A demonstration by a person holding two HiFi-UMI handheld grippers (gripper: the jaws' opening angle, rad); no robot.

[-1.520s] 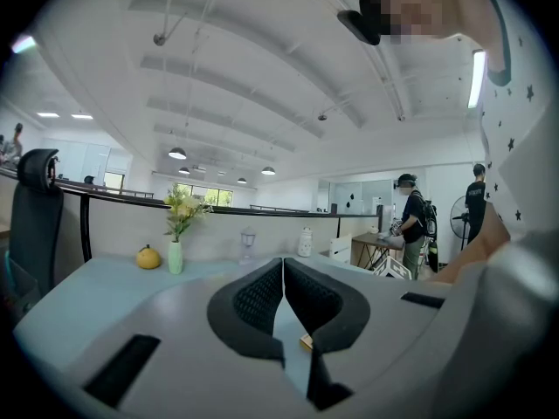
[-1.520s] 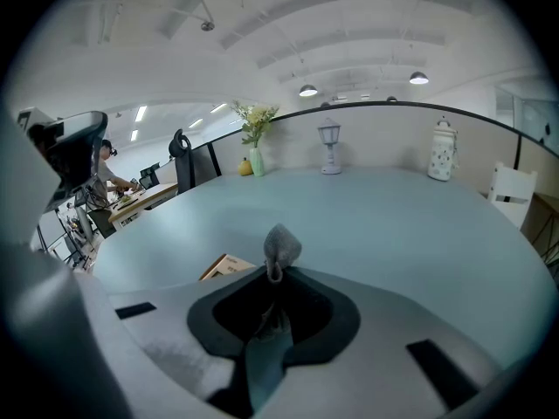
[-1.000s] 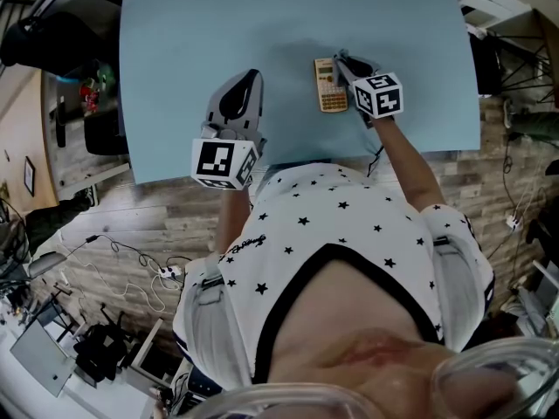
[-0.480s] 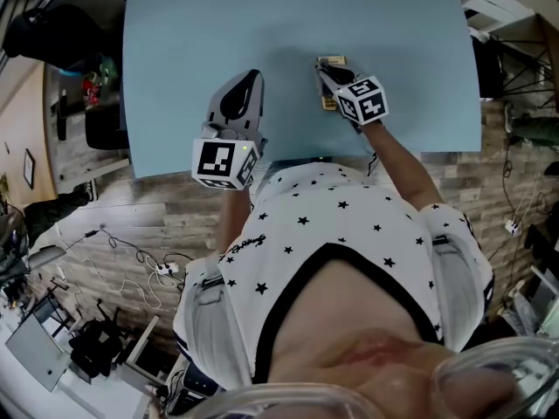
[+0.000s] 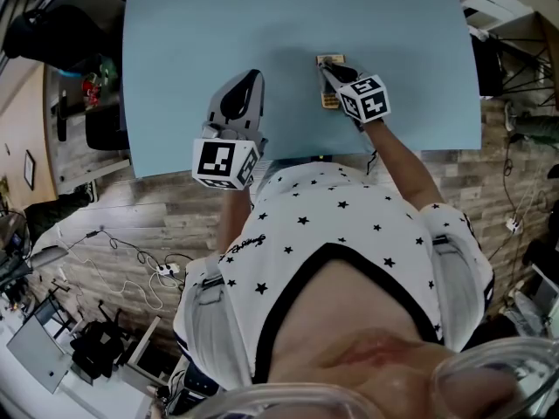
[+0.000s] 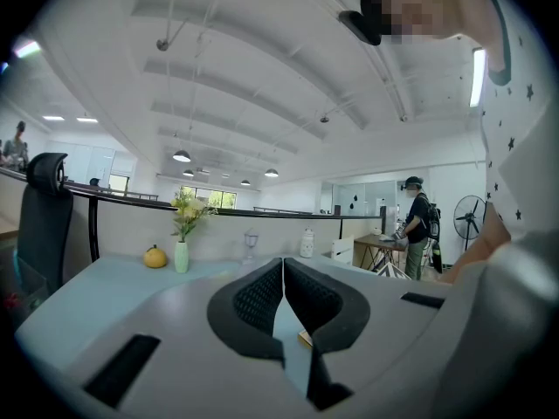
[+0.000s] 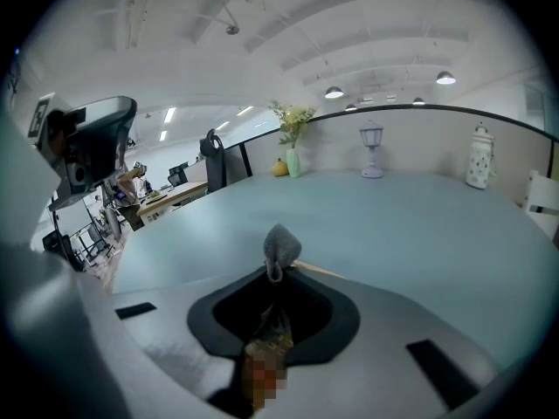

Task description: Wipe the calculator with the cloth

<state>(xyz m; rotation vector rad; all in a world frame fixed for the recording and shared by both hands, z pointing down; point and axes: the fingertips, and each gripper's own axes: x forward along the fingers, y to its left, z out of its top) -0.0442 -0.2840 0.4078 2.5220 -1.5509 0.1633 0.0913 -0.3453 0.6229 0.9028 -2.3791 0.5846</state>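
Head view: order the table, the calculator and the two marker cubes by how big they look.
1. table
2. left cube: looks bigger than the right one, but it is nearer the camera, so the two may really match
3. right cube
4. calculator: mostly hidden under the right tongs

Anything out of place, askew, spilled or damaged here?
Nothing stands out. The right hand-held gripper pinches the grey cloth over the calculator on the blue table; the left hand-held gripper is shut and empty, off to the side.
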